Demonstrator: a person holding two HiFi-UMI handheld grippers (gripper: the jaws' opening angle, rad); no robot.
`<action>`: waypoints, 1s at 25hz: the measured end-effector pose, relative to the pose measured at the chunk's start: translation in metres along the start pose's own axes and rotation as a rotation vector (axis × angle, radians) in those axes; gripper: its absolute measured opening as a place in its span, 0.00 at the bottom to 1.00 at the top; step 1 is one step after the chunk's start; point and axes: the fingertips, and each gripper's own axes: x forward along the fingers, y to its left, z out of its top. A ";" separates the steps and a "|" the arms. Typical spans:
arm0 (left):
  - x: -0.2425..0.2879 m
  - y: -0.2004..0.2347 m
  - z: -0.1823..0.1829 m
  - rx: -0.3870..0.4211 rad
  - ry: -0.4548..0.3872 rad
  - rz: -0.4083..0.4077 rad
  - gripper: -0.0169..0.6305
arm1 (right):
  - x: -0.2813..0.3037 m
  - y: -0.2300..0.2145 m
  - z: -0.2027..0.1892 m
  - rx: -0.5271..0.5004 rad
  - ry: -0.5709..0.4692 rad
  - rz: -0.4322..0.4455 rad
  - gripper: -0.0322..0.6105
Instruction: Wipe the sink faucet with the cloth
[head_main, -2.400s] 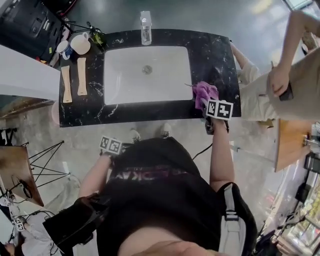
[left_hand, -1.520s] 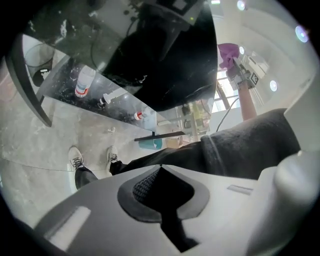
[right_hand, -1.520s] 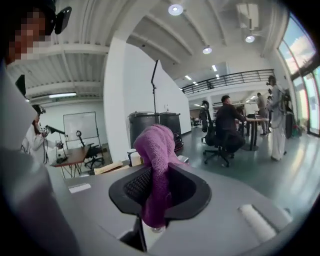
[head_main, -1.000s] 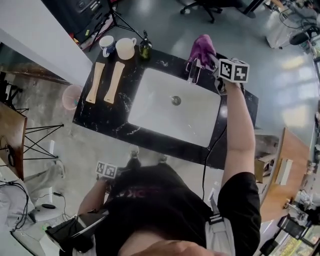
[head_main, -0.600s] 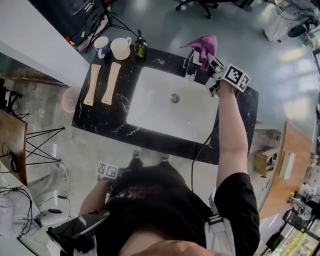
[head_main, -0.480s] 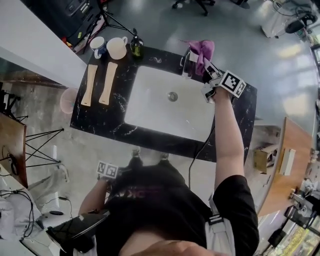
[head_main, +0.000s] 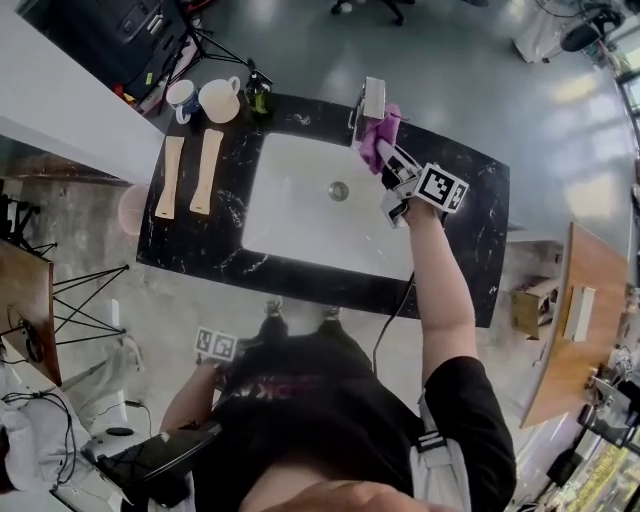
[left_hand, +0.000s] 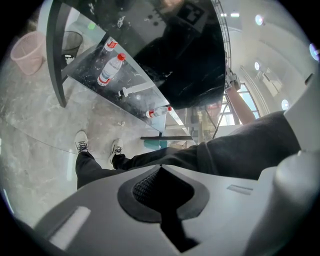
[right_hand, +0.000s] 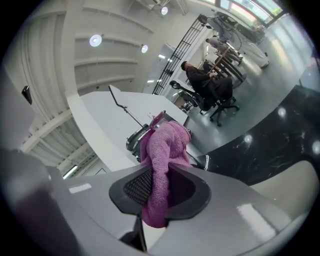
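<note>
- Grey plastic left gripper (left_hand: 160, 170), held low by the person's legs: its jaws meet at the tips with nothing between them.
- White shoes (left_hand: 81, 141) stand on the pale floor below it.
- Black shirt (head_main: 300, 400) carries pale pink lettering, too creased to read.
- Right gripper (right_hand: 159, 172), at the end of an arm stretched over the white sink basin (head_main: 300, 215): its jaws pinch the purple cloth (right_hand: 167, 142), which stands up past the fingertips and hangs out behind the pads.
- The marker cube (head_main: 440, 188) on this gripper shows black-and-white squares and no words.
- The bunched cloth lies against the near side of the chrome faucet (head_main: 372, 100), at the basin's back rim.
- Black marble counter (head_main: 470, 230): two wooden pieces (head_main: 168, 178) lie side by side left of the basin.
- At the far left corner stand a blue-and-white cup (head_main: 182, 97), a cream mug (head_main: 218, 100) and a dark bottle (head_main: 257, 95). No label is legible.
- On a lower shelf lie clear bottles (left_hand: 109, 69) with red caps and red labels, the print too small to read.
- Pink bin (head_main: 133, 208) on the floor left of the counter.
- Farthest off, a seated person (right_hand: 207, 85) on an office chair.
</note>
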 end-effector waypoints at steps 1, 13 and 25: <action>0.000 0.000 -0.002 -0.006 -0.005 0.001 0.03 | 0.001 -0.011 0.004 0.052 -0.014 -0.043 0.17; -0.007 0.003 -0.017 -0.093 -0.069 0.013 0.03 | 0.054 -0.091 0.045 0.223 -0.070 -0.164 0.17; -0.013 0.013 -0.013 -0.086 -0.067 -0.031 0.03 | 0.034 -0.054 0.078 0.211 -0.182 -0.126 0.17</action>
